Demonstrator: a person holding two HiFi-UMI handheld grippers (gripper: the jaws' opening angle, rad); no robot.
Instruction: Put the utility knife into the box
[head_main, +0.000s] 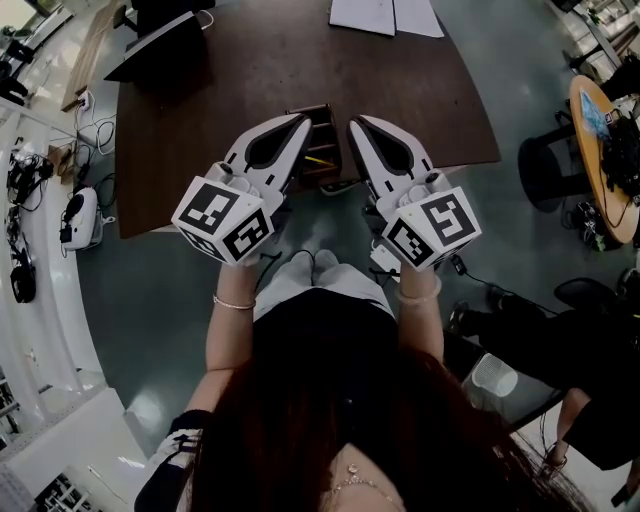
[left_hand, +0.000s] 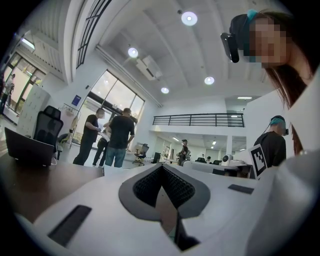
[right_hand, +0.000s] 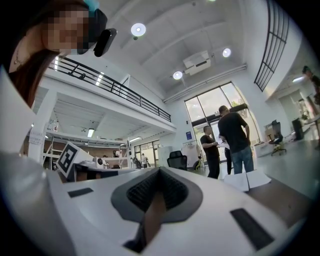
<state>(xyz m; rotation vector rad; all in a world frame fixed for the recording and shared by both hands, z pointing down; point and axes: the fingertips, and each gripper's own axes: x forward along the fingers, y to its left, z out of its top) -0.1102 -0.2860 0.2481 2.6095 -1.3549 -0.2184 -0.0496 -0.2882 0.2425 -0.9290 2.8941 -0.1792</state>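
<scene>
In the head view, a small dark open box (head_main: 326, 150) sits at the near edge of the brown table (head_main: 240, 80). A thin yellow thing (head_main: 318, 160) lies inside it; I cannot tell whether it is the utility knife. My left gripper (head_main: 300, 121) points over the box's left side and my right gripper (head_main: 357, 123) over its right side. Both are shut with nothing between the jaws. In the left gripper view, the left gripper (left_hand: 161, 166) has its tips together and faces out into the room. The right gripper view shows the same of the right gripper (right_hand: 160, 170).
White papers (head_main: 385, 14) lie at the table's far edge and a dark laptop-like item (head_main: 160, 48) at its far left corner. A black stool (head_main: 545, 165) and a round orange table (head_main: 600, 140) stand to the right. Cables lie on the floor at the left. People (left_hand: 112, 135) stand in the distance.
</scene>
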